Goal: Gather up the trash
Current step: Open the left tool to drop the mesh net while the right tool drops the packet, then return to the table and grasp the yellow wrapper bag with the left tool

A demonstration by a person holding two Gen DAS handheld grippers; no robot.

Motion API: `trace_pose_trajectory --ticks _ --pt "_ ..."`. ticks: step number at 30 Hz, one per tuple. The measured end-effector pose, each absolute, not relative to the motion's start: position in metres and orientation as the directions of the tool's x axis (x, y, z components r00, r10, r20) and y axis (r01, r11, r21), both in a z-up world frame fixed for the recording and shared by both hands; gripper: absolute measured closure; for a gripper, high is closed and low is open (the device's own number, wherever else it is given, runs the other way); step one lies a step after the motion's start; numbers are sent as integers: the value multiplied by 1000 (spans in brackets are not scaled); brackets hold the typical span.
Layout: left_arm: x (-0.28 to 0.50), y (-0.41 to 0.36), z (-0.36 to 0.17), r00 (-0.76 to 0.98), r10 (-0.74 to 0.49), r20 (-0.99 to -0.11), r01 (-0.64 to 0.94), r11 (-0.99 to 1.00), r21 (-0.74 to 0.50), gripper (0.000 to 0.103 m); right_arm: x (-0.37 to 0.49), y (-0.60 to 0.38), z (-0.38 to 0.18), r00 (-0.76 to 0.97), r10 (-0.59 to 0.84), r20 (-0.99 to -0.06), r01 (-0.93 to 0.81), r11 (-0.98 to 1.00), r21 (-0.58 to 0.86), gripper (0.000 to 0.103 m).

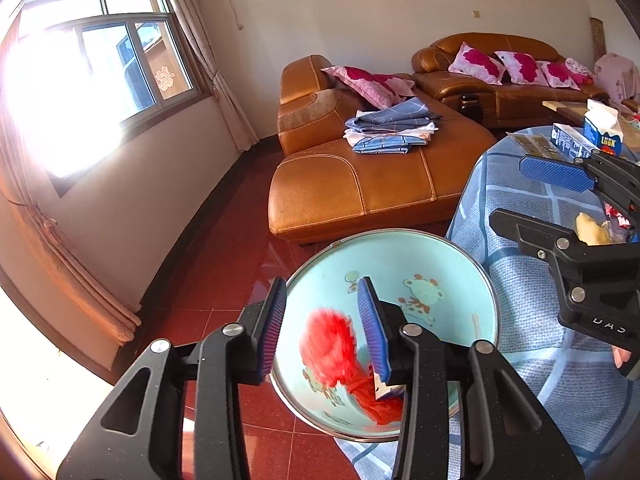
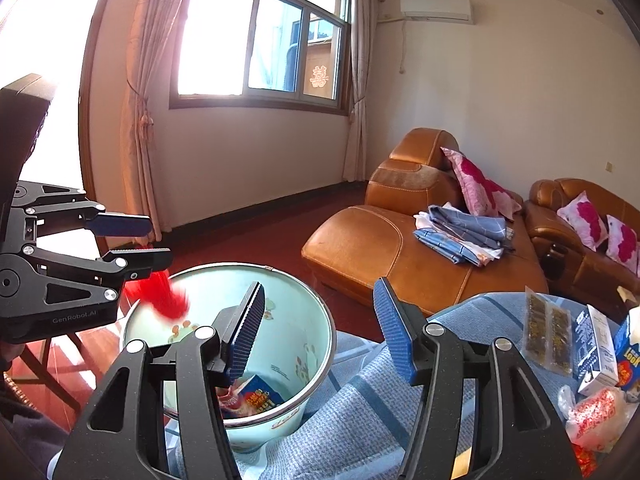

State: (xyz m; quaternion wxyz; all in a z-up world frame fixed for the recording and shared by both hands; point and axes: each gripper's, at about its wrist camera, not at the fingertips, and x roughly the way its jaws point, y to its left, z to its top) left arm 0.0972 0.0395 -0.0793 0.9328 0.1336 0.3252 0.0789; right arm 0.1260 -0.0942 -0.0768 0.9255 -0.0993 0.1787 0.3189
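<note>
The left claw (image 1: 322, 292) is hanging over the mouth of the pale blue bucket (image 1: 440, 264), its fingers standing apart and pinching nothing. A red fluffy scrap (image 1: 332, 340) is showing blurred inside the bucket's opening, just below those fingers. It looks loose and is most likely dropping in. From the right wrist view the same scrap (image 2: 160, 296) is sitting right under the lower finger of the left claw (image 2: 154, 242), over the bucket's far left rim. Whether it is touching that finger cannot be told through the blur.

The right claw (image 2: 320, 292) is also spread wide and carrying nothing. It is hovering over the near right edge of the bucket (image 2: 312, 344), where the bucket is meeting the bench (image 2: 360, 400) with its blue checked cloth. A blue and red printed box (image 2: 260, 396) is already lying at the bottom of the bucket.

The remaining trash is lying on the bench to the right of both claws, so the right claw is the nearer one. It includes a pair of clear packets (image 2: 546, 332) with dark contents and a white and blue carton (image 2: 596, 348). Nearest of all is a crumpled clear bag (image 2: 596, 416) with red print. The carton is lying on its side with its long axis running from near to far, so a grip across its narrow width looks the easiest. The bag looks soft and light, and it should crush easily under the fingers.
</note>
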Motion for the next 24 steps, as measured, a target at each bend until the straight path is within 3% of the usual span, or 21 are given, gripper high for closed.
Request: trace_pose_trajectory --ticks 24 --pt "96 39 -78 778 231 -585 -57 952 301 64 128 -95 -77 744 544 -389 -612 788 -67 42"
